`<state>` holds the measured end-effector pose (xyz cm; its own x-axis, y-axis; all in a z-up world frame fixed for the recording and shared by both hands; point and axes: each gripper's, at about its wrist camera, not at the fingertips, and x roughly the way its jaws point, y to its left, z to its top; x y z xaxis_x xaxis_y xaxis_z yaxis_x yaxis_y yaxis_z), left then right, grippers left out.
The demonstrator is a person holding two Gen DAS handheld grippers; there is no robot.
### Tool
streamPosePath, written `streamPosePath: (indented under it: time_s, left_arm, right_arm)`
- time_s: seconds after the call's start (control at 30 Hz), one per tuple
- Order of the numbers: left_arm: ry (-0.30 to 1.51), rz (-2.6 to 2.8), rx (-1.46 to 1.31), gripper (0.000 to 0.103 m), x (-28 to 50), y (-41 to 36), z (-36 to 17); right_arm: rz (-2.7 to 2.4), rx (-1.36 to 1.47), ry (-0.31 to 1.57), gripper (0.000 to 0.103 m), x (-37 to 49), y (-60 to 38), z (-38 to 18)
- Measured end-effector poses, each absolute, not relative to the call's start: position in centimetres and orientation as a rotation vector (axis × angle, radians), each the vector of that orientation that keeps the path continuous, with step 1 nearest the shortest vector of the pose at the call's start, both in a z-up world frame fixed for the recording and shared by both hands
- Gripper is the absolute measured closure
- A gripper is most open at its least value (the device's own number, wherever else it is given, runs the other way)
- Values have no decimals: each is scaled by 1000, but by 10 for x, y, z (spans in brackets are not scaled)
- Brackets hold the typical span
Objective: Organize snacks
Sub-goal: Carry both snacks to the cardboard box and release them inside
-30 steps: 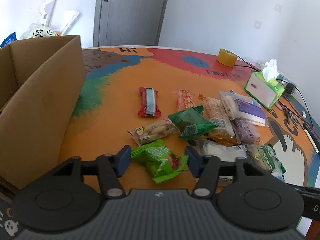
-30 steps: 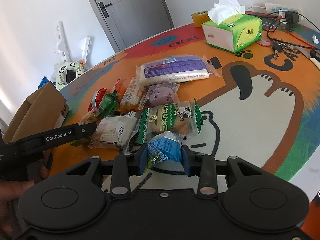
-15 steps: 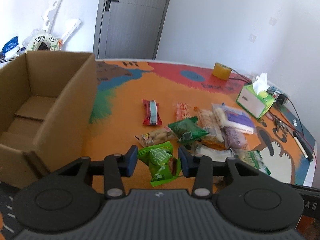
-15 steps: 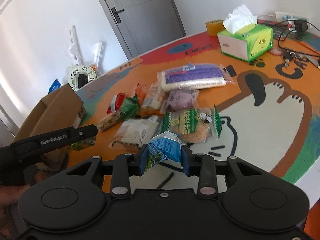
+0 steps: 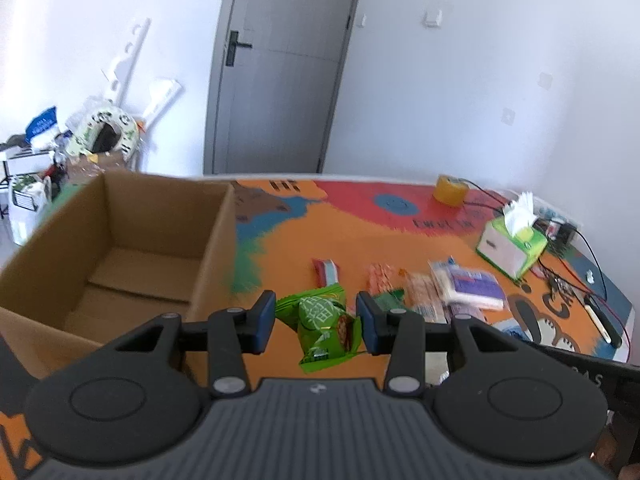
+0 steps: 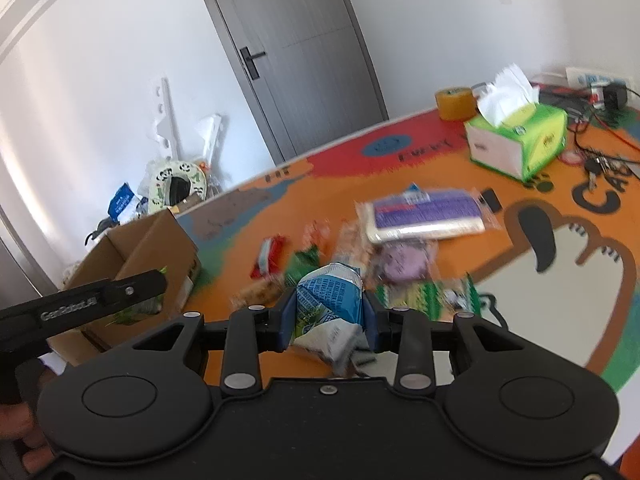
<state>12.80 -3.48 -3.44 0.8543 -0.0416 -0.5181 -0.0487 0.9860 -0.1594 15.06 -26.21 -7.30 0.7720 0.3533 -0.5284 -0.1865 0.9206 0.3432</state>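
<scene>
Both fisheye views are bright with even, soft daylight, the pale wall at the left of the right-wrist view washed out with a soft bright band, no hard shadows on the colourful orange cartoon-print tabletop (image 5: 360, 240). Strong barrel distortion bends the grey door (image 6: 304, 52) and walls, with dark vignette at the corners. Motion blur smears the loose snack packets (image 6: 400, 256) mid-table and the brown open cardboard box (image 5: 120, 248) edge, while the black gripper bodies stay sharp.
</scene>
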Motion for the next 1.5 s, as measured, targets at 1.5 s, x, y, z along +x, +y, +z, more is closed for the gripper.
streamPosePath:
  time_s: [1.5]
  left_arm:
    - [483,250,-329,43,118,110,-13]
  right_arm:
    - [617,185,555,68,191,-87,-20]
